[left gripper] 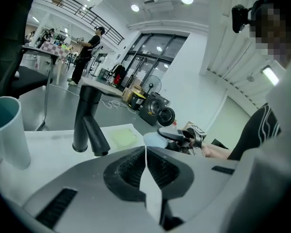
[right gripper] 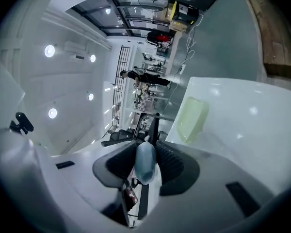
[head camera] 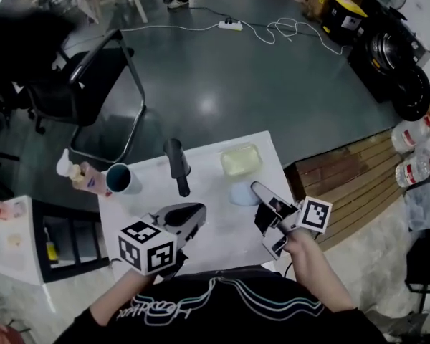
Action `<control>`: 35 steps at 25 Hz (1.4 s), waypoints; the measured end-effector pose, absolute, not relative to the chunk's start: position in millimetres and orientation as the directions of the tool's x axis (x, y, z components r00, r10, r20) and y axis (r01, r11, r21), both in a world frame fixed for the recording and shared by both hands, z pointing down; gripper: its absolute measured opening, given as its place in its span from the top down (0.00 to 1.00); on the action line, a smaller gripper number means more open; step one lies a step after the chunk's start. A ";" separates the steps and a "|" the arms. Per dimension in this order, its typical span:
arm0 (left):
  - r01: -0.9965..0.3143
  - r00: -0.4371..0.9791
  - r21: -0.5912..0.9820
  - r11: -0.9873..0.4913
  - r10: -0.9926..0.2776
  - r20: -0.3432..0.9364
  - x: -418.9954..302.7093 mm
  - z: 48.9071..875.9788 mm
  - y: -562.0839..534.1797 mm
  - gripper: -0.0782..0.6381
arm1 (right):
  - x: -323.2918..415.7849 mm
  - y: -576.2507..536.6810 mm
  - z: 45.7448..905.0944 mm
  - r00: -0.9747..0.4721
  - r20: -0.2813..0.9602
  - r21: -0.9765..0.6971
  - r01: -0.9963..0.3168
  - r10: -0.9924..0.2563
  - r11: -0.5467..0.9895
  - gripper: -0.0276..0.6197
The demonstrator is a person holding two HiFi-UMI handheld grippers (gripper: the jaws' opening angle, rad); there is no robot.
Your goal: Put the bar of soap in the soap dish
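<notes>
A pale blue bar of soap (right gripper: 145, 163) sits clamped between the jaws of my right gripper (right gripper: 146, 165), which is shut on it. From the head view the soap (head camera: 240, 193) hangs just above the white counter (head camera: 222, 231), a little in front of the pale yellow-green soap dish (head camera: 241, 159), held by the right gripper (head camera: 256, 189). The dish (right gripper: 191, 118) lies ahead of those jaws with nothing in it. My left gripper (head camera: 197, 211) hovers over the counter's near left part, its jaws closed with nothing between them (left gripper: 145, 165). It looks toward the dish (left gripper: 123, 137) and the soap (left gripper: 154, 140).
A black faucet (head camera: 177, 165) stands on the counter left of the dish. A teal cup (head camera: 122, 179) and bottles (head camera: 79, 176) crowd the far left corner. A black chair (head camera: 86, 84) is behind, a white cable (head camera: 229, 26) on the floor, and wooden boards (head camera: 351, 167) at right.
</notes>
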State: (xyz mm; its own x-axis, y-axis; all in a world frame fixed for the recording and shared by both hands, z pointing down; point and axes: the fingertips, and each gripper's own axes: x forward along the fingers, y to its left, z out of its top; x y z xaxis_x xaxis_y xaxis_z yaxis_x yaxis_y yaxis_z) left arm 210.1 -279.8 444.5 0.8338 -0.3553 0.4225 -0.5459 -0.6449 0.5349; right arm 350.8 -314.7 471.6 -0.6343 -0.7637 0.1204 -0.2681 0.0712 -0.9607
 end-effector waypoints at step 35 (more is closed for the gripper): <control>-0.722 0.685 0.544 -0.428 -0.555 0.472 172.1 482.0 -274.4 0.85 | 369.1 -443.1 535.3 -0.655 0.351 -0.837 -0.540 -0.669 0.088 0.72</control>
